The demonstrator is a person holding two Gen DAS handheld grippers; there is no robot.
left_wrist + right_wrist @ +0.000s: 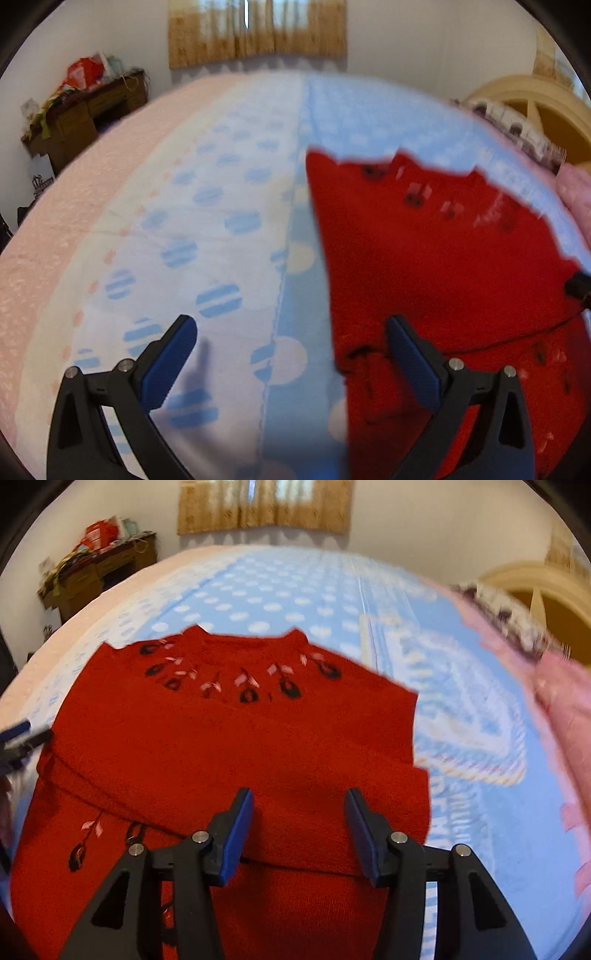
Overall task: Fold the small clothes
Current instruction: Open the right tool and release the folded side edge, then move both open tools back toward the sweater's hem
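Note:
A small red knit sweater with dark and pink embroidered flowers round the neck lies on the bed, sleeves folded over its front. It also fills the right of the left wrist view. My left gripper is open and empty, over the sweater's left edge, its right finger above the red knit. My right gripper is open and empty above the sweater's lower middle. The left gripper's blue tip shows at the left edge of the right wrist view.
The bed has a blue dotted sheet and a pink blanket edge. Pink cloth lies at the right. A cluttered wooden desk stands at the back left, a curtain behind, a headboard right.

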